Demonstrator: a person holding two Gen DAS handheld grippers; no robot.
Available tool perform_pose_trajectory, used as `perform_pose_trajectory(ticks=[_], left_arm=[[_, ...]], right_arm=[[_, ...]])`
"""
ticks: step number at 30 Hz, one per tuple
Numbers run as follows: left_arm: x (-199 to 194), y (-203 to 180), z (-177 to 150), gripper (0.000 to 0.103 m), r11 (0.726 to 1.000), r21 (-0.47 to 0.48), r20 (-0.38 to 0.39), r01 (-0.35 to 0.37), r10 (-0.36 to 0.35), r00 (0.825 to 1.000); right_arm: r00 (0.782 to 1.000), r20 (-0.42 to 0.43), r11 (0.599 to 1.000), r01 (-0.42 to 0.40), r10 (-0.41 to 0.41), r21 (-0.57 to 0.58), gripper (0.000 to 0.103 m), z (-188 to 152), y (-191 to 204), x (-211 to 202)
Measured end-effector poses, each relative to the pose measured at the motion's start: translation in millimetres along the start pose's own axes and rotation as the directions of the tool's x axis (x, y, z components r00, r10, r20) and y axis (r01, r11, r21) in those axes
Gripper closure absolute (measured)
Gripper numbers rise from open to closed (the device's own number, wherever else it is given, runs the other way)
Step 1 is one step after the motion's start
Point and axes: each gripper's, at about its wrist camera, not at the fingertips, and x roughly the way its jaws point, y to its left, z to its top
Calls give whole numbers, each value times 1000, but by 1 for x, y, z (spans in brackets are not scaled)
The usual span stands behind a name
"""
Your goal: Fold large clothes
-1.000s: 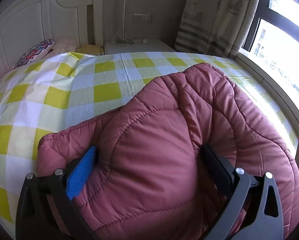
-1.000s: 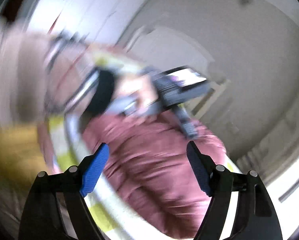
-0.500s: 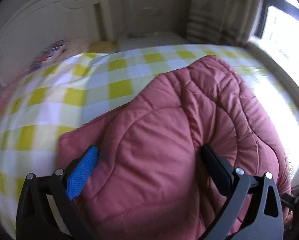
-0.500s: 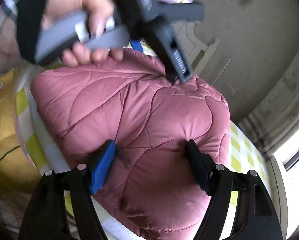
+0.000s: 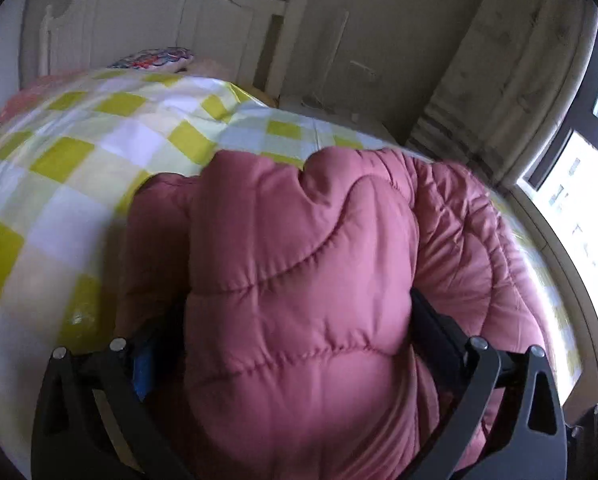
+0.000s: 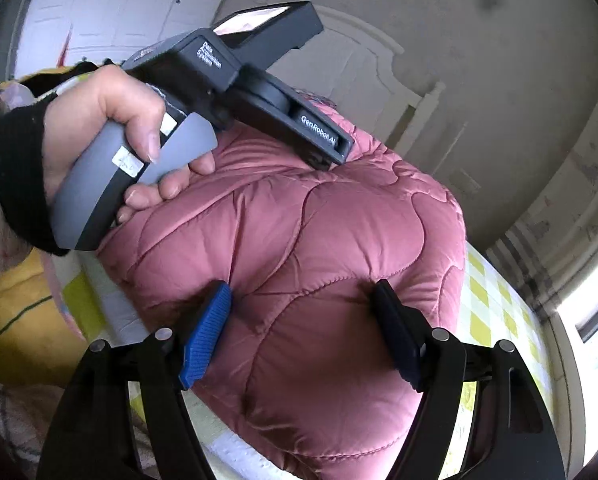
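Observation:
A puffy pink quilted jacket [image 5: 299, 260] lies bundled on a yellow-and-white checked bed sheet [image 5: 79, 168]. My left gripper [image 5: 295, 328] is pushed down into it with its jaws wide. The padding bulges between them and partly covers the blue pad [image 5: 143, 364]. In the right wrist view the jacket [image 6: 339, 220] fills the middle, and my right gripper [image 6: 303, 320] stands open astride a bulge of it, pads against the fabric. Farther up the jacket, a person's hand [image 6: 99, 128] holds the left gripper's body [image 6: 235, 68]; its fingertips are hidden behind the padding.
A white headboard [image 5: 159, 12] and a patterned pillow [image 5: 155, 58] are at the bed's far end. A nightstand [image 5: 339, 116], a striped curtain [image 5: 499, 80] and a bright window [image 5: 579, 200] lie to the right. Yellow cloth [image 6: 15, 312] lies at the bed's near left edge.
My right gripper came down from the air onto the jacket, its jaw width unchanged. The left gripper rolled and shifted sideways with the jacket still between its jaws.

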Motion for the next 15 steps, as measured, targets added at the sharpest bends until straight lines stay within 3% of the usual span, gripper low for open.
perform_pose_trajectory(ticks=[3,7,11,15], left_arm=[[-2,-15,-4,2,994,89,31,-69,67,997],[1,-13,-2,2,997,63,16,-43,42,999],[3,-9,-1,2,998,60,9,-36,35,999],[3,-4,-3,2,998,59,16,-34,34,999]], right_arm=[[993,48,990,-113,109,80,44,9,-31,-15],[994,103,982,-53,34,183,44,23,-86,-22],[996,88,962,-41,18,269,44,50,-138,9],[998,61,910,-57,35,411,45,83,-180,60]])
